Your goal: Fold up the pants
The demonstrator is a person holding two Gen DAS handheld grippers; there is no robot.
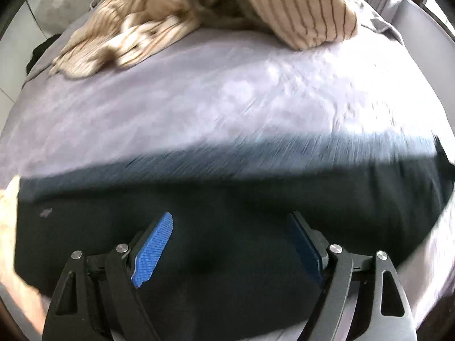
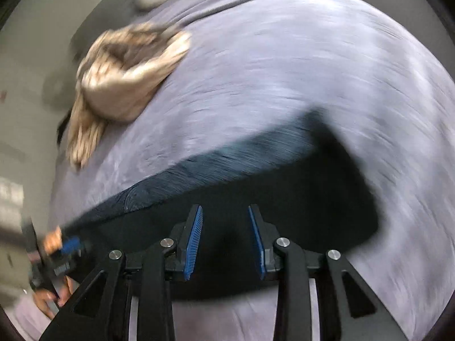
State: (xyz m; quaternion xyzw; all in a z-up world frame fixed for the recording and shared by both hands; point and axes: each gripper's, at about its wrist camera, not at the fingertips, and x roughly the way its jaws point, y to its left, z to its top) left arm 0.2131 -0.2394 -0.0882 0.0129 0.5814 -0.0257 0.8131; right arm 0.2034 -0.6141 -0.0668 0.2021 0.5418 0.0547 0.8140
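Dark navy pants (image 1: 227, 199) lie folded in a wide band across the near part of a lilac bed sheet (image 1: 199, 91). My left gripper (image 1: 230, 218) is open just above the pants, nothing between its blue pads. In the right wrist view the pants (image 2: 298, 176) run from lower left to a rounded end at the right. My right gripper (image 2: 224, 211) is open over that end, empty. The left gripper (image 2: 68, 247) and the hand that holds it show at the left edge of the right wrist view. Both views are blurred.
A beige striped blanket (image 1: 136, 28) and a striped pillow (image 1: 307, 11) lie at the far side of the bed; the blanket also shows in the right wrist view (image 2: 122, 79). The bed's edge and floor (image 2: 25, 85) lie to the left.
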